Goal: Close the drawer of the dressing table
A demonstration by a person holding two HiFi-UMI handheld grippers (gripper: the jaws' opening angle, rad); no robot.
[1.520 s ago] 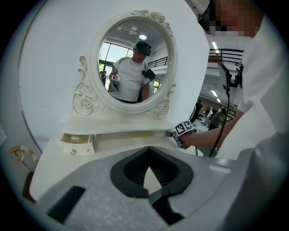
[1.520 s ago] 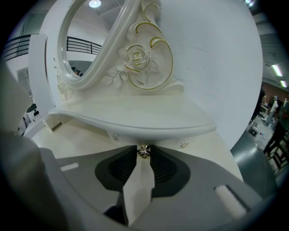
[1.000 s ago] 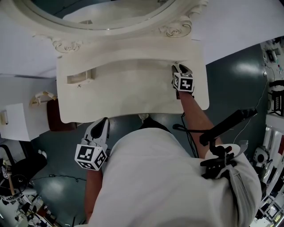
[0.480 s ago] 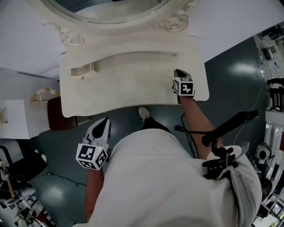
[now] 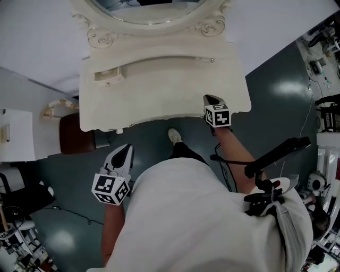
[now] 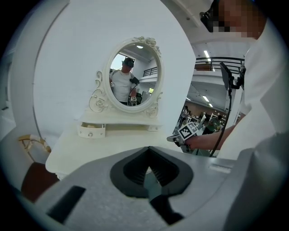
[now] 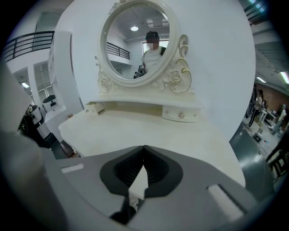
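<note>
The cream dressing table (image 5: 159,101) stands ahead with its oval mirror (image 5: 149,13). Its small left drawer (image 5: 109,76) (image 6: 90,131) is pulled out a little. The small right drawer (image 7: 182,114), with its knob (image 5: 212,60), sits flush. My right gripper (image 5: 208,98) (image 7: 143,147) is shut on nothing, above the table's front right edge and well short of the right drawer. Over the floor left of the person's body, my left gripper (image 5: 126,149) (image 6: 148,147) hangs shut and empty, clear of the table's front edge.
A brown stool (image 5: 74,135) is tucked under the table's left side, beside a white cabinet (image 5: 16,141). The person's shoe (image 5: 173,135) is on the dark floor by the table front. Equipment racks (image 5: 326,64) line the right.
My right gripper has drawn back from the right drawer at the table's rear to its front edge, and its jaws have gone shut. The left gripper and the person have also backed away.
</note>
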